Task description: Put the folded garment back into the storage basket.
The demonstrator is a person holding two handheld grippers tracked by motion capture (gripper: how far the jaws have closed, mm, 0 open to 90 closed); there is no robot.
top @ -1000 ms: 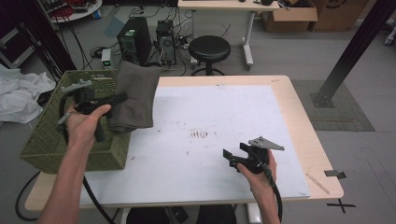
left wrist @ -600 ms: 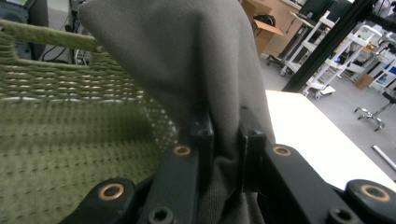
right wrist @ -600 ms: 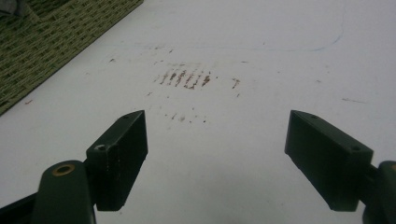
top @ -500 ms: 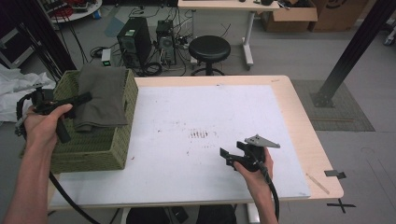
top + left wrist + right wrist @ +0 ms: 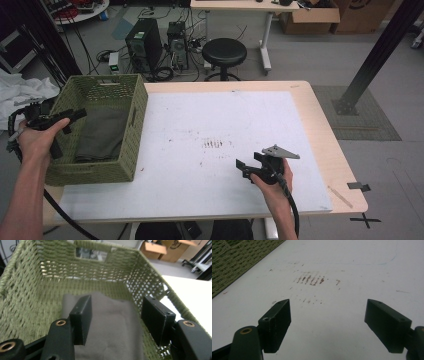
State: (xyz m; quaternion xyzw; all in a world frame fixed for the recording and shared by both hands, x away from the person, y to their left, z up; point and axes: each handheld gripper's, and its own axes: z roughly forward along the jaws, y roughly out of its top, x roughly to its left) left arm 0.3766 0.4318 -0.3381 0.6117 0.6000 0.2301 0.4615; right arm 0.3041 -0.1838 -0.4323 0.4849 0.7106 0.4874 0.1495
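Note:
A folded grey cloth [image 5: 102,132] lies flat on the bottom of the green woven basket [image 5: 100,78] at the table's left end. My left gripper [image 5: 65,131] hovers at the basket's left rim, held in a hand. Its jaws have just been opening and stand apart with nothing between them. In the left gripper view the cloth [image 5: 110,322] lies below the open left gripper [image 5: 117,300], inside the basket's walls [image 5: 30,290]. My right gripper [image 5: 247,167] rests near the table's front edge. The right gripper [image 5: 328,302] is open over bare white tabletop.
Brown scuff marks [image 5: 214,144] dot the middle of the white table top [image 5: 225,115]. Behind the table stand a black stool [image 5: 224,50] and computer towers [image 5: 145,45]. White fabric [image 5: 20,92] lies on the floor at left, and a black post [image 5: 375,55] rises at right.
The left gripper has moved left off the basket and let go of the grey cloth, which hung over the rim and now lies flat inside. The right gripper has stayed put.

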